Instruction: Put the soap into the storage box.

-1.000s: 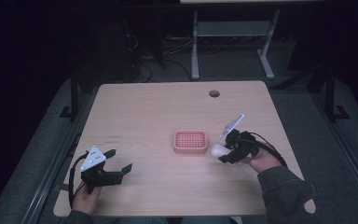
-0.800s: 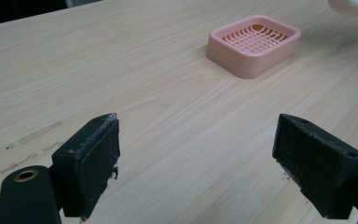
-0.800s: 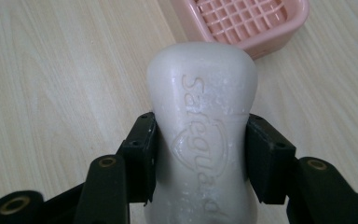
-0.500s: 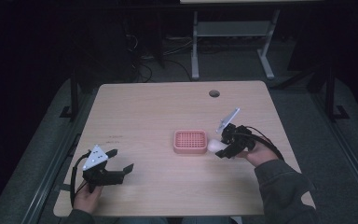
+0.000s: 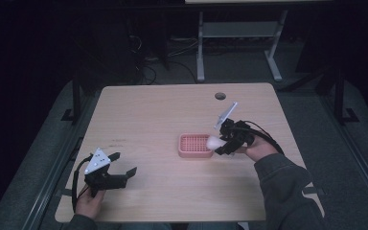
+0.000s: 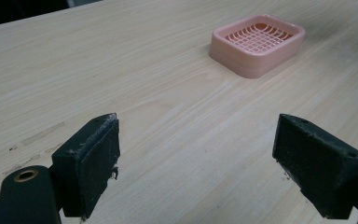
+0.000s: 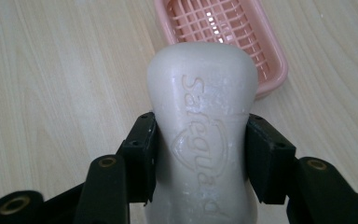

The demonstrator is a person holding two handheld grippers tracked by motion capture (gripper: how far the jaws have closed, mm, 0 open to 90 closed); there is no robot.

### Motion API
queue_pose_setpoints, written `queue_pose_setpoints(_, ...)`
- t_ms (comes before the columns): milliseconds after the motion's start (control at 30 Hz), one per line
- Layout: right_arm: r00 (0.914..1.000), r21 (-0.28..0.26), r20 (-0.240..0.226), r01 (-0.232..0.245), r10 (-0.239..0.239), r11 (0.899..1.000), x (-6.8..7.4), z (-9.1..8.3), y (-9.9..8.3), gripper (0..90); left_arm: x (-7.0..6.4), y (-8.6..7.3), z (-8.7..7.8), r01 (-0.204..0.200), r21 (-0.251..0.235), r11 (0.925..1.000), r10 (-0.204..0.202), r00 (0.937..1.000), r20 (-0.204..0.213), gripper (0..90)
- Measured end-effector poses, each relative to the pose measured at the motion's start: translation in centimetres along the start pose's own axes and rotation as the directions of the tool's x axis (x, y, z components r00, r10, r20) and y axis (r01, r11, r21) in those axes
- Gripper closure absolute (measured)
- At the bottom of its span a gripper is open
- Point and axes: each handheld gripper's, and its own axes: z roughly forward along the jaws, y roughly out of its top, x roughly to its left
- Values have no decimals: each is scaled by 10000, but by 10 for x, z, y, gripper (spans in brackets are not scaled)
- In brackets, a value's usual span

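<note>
1. table (image 5: pixel 163 115): light wood top w/ a round hole (image 5: pixel 220 96) near the far edge, dark floor around it.
2. person: sleeve (image 5: pixel 282 191) comes in from bottom right, right hand (image 5: pixel 258 149) on the right gripper; left hand (image 5: pixel 88 203) at bottom left on the left gripper.
3. left gripper (image 5: pixel 123 165): low over the table's near left corner, grey plate on top, cable looping beside it. jaws spread wide w/ nothing between; in the left gripper view just bare wood shows between the pads (image 6: pixel 93 163).
4. right gripper (image 5: pixel 220 145): right of centre, just beside the dish, tilted, plate sticking up toward the far side. jaws clamped on the soap at its narrow waist, one pad on each side in the right gripper view.
5. dish (image 5: pixel 195 145): pink, rectangular, grid bottom, flat on the table about centre-right; looks empty in the left gripper view (image 6: pixel 258 42).
6. soap (image 7: pixel 203 126): off-white bar w/ embossed lettering, held in the right gripper, its front end over the dish's right edge in the high view (image 5: pixel 214 142); can't tell if it touches the dish.
</note>
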Motion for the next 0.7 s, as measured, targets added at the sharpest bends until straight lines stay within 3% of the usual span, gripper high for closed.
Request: queue_pose_setpoints(700,9994,260,-181,285,-280,9993,-12,11,34,489,2,-1,-1,186,-32,9998,-185,9998,110,145)
